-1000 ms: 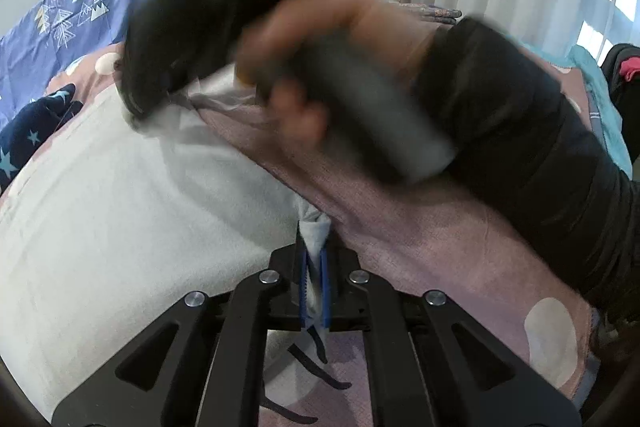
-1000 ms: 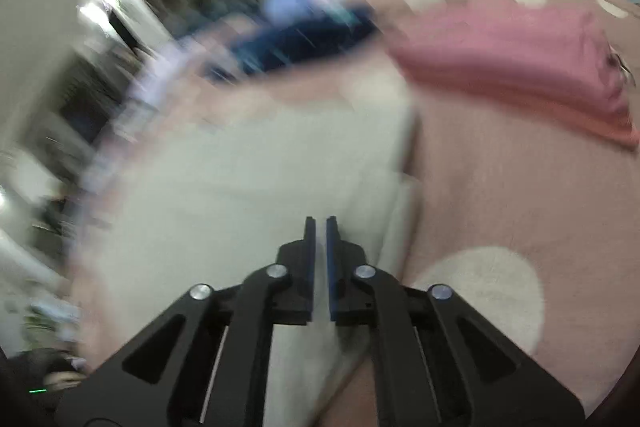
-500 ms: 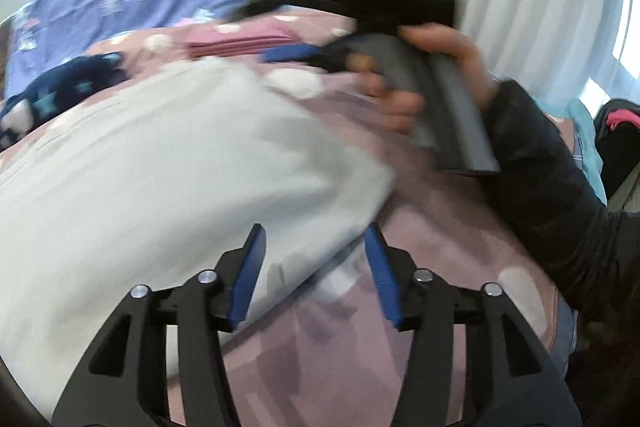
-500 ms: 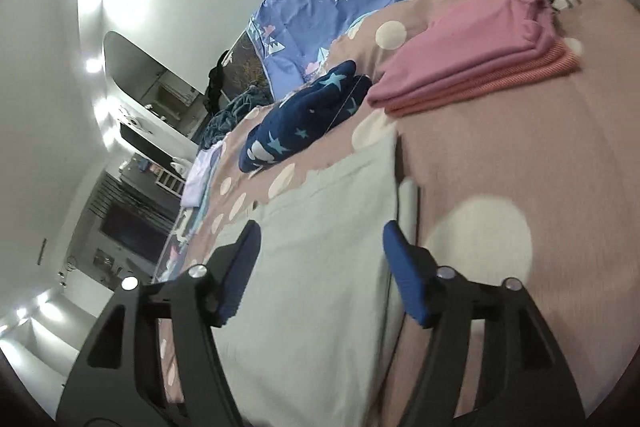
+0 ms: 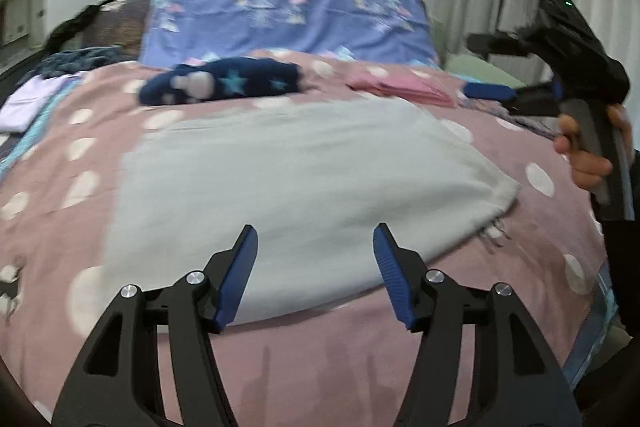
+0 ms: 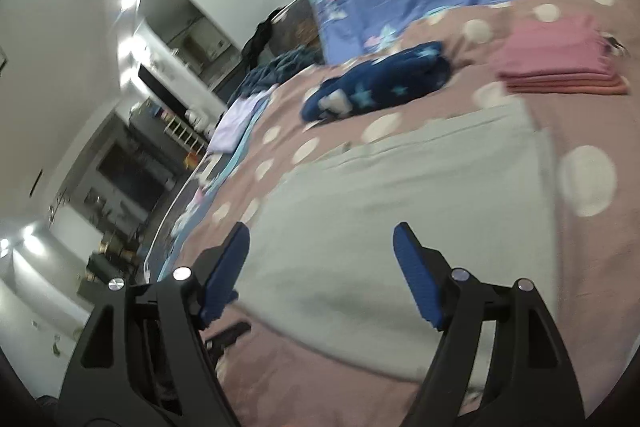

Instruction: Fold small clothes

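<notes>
- Now my left gripper and right gripper both hung wide and empty; their jaws had just been opening.
- The pale grey garment lay flat on the dotted bedspread, at twelve o'clock from each gripper.
- To fold again cleanly, I judged each gripper should pinch a near corner, with the edges kept level.

Open room over the near bed, clutter lining the far side

The grey cloth is lying flat across the middle of the bedspread, leaving the air above it free, and bare bedspread is showing in front of it and to its right. Beyond its far edge the dark blue starred garment and the pink folded stack are sitting apart, with a strip of bedspread between them. A hand holding the right gripper is occupying the air at the right edge.
</notes>
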A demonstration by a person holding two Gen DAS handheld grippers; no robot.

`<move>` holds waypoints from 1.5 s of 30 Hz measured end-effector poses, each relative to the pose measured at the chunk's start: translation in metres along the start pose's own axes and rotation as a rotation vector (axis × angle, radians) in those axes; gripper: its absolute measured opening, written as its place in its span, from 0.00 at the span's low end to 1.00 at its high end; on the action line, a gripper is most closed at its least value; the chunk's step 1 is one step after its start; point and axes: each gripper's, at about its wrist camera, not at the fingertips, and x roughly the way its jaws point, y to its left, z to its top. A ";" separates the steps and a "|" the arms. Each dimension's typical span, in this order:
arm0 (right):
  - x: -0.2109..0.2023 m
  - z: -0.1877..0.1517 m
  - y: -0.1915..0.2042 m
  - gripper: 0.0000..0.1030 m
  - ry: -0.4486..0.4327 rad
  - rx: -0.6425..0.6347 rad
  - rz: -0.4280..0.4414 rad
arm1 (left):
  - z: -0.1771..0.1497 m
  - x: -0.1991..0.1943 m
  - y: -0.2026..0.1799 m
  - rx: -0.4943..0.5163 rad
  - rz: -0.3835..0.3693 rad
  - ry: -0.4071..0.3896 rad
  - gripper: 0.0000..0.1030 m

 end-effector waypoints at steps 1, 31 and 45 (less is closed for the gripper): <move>0.005 -0.003 0.010 0.74 0.010 -0.018 0.000 | -0.002 -0.005 0.010 -0.011 0.021 -0.009 0.63; 0.250 -0.212 0.212 0.73 0.124 -1.235 -0.490 | -0.068 -0.061 0.195 -0.294 0.060 -0.051 0.62; 0.254 -0.171 0.224 0.03 0.041 -0.986 -0.412 | -0.071 -0.056 0.221 -0.402 -0.059 -0.012 0.58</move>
